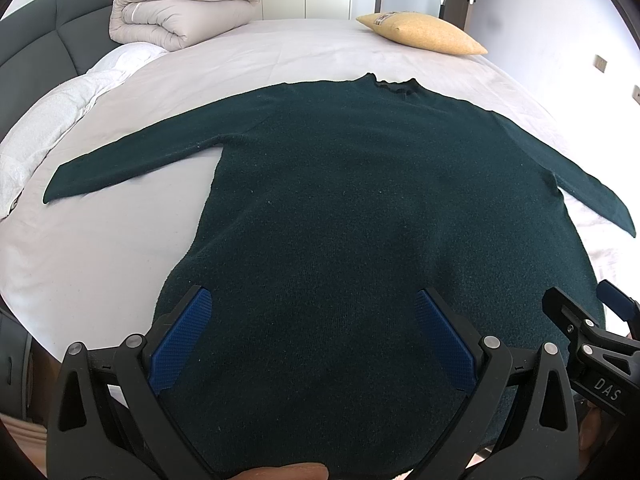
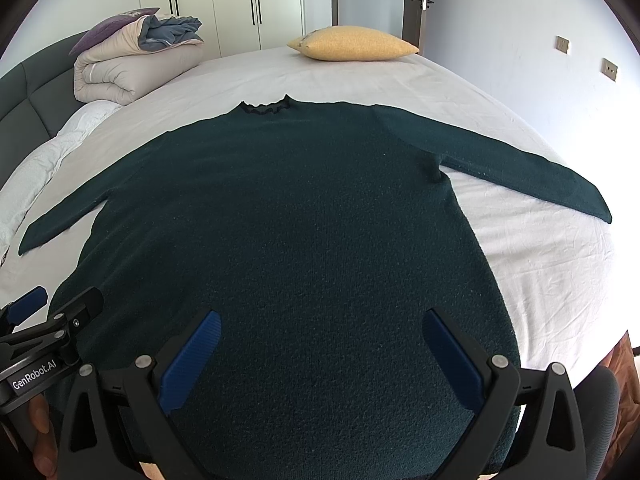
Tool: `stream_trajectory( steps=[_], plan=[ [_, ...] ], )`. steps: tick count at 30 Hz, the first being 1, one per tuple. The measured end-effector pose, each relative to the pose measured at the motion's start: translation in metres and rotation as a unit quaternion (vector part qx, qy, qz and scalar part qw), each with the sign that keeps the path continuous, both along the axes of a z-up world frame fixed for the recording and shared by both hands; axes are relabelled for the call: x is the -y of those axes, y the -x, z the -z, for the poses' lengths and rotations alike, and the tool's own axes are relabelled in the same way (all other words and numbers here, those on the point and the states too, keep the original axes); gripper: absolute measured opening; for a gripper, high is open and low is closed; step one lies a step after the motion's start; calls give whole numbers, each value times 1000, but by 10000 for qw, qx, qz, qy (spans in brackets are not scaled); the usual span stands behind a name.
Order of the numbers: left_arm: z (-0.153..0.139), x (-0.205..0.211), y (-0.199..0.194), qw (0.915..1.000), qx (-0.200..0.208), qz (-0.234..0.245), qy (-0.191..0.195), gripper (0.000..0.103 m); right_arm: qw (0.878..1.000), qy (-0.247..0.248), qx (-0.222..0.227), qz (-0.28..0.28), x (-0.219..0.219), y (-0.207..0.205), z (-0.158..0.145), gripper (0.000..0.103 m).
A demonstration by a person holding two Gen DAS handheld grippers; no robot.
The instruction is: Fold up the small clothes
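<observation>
A: Sweater (image 1: 360,200) first: dark green knit, long sleeves, lying flat on the white sheet (image 1: 100,272) of the bed, neck at the far end and hem at the near edge, under both cameras.

B: Sleeves?

A: Spread out to either side. The left sleeve (image 1: 132,160) runs out towards the white quilted cover (image 1: 48,120); the right sleeve (image 2: 520,168) reaches towards the right edge of the bed. The neck (image 2: 266,107) has a darker, wavy rim.

B: And the grippers?

A: The left gripper (image 1: 312,320) is over the near left part of the body, its blue pads (image 1: 182,336) spread wide with only knit showing between them; nothing is held. The right gripper (image 2: 320,344) is over the near right part, its blue pads (image 2: 192,360) also wide apart and released. Whether the tips touch the cloth, I cannot tell.

B: They are close together?

A: Side by side; each shows at the edge of the other's view.

B: What else is on the bed?

A: A yellow pillow (image 2: 352,43) at the far end, beyond the neck and well apart from it. A folded beige duvet (image 1: 176,16) at the far left by the dark headboard (image 1: 40,40), with a purple cushion (image 2: 116,26) and grey-blue fabric on top. White wardrobe doors (image 2: 224,4) stand behind.
</observation>
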State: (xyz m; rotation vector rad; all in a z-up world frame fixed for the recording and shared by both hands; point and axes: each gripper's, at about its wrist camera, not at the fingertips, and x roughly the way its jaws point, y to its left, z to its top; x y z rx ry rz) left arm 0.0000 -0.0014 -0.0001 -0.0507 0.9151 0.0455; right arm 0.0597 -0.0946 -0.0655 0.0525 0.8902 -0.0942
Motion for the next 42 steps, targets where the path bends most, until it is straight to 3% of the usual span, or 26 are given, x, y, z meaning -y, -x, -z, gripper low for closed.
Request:
stream_trajectory(
  steps=[42],
  plan=[
    [-6, 2, 0, 10000, -7, -4, -21, 103, 10000, -15, -13, 0, 1, 0, 1, 103]
  ],
)
